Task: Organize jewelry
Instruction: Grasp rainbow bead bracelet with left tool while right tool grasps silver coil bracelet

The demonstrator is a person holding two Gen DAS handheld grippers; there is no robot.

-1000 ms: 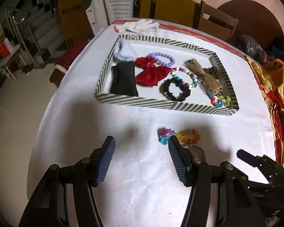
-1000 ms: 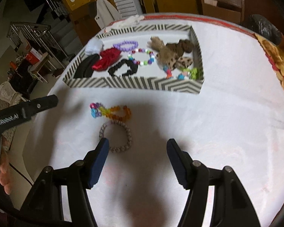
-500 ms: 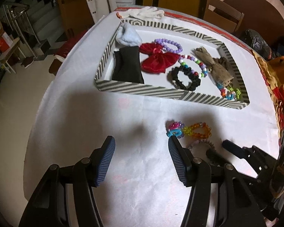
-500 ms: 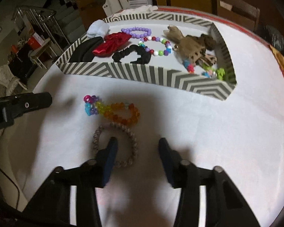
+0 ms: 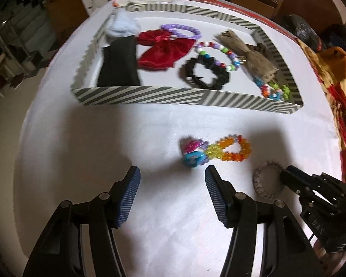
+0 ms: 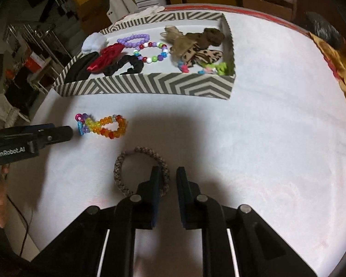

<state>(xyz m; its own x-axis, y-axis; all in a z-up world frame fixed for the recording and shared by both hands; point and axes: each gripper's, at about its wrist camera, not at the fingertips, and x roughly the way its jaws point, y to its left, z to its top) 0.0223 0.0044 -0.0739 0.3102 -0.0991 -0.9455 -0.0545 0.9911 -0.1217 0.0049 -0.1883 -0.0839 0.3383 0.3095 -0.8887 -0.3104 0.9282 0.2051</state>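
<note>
Left tongs (image 5: 171, 181) hang wide apart above the white-covered round table (image 5: 85, 152), gripping nothing. Just beyond their blue ribbed pads (image 5: 129, 194) lies a rainbow bracelet of translucent orange, yellow, pink and blue beads (image 5: 215, 150), twisted into a figure-eight. To its right a grey-brown braided cord bracelet (image 5: 267, 181) lies flat, and the black tip of the right tongs (image 5: 290, 175) sits at its rim; from this view I cannot tell how far they are closed. Farther back stands a shallow tray with grey-and-white striped walls (image 5: 173, 95), holding a black cloth band (image 5: 118, 63), a red velvet bow (image 5: 165, 50), a purple bead bracelet (image 5: 182, 28), a black scrunchie (image 5: 204, 72), a multicoloured bead bracelet (image 5: 219, 54) and a brown fabric piece (image 5: 249, 53).

From the right wrist view, the right tongs (image 6: 167, 177) are narrowed to a slim gap, not fully shut. Their left finger rests inside the braided cord bracelet (image 6: 140, 172), whose right side passes between the two fingers; whether the pads press it cannot be told. The rainbow bracelet (image 6: 102, 127) lies beyond, nearer the tray (image 6: 150, 85), with the left tongs (image 6: 57, 132) reaching in just beside its blue end. The tray's contents show again, with the leopard-print fabric (image 6: 203, 55) at its right end.
</note>
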